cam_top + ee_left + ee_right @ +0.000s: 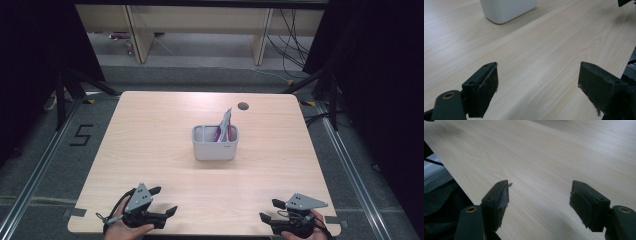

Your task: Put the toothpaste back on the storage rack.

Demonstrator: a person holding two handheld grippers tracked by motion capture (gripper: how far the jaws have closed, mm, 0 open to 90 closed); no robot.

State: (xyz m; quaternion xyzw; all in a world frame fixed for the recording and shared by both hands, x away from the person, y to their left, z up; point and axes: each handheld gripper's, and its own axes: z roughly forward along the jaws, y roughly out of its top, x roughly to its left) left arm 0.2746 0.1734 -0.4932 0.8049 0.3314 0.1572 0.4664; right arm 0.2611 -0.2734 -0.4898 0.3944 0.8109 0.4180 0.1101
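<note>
1. The bin (215,143), a small grey holder with compartments, stands near the middle of the desk (150,150). A pale packet (225,126) with some purple on it sticks up out of its right side, leaning a little.
2. From the bin, both grippers are well apart, back at the near edge of the desk. Nothing lies on the wood between them and the bin.
3. The left gripper (166,200) sits off the bin's near-left. Its jaws stand wide apart with only bare desk between them, and in the left gripper view the bin's base (507,10) is ahead, up and left of centre.
4. The right gripper (267,210) sits off the bin's near-right, jaws likewise apart and holding nothing. Its own view looks across plain wood.
5. Risk, as I judge it: the bin looks light, so a reach that clips its wall could shove or tip it. The packet stands loose and tall, so a pinch at its tip might bend it or drag the bin along.
6. Both hands hold their grippers low, close to the wood and tilted forward toward the bin.
</note>
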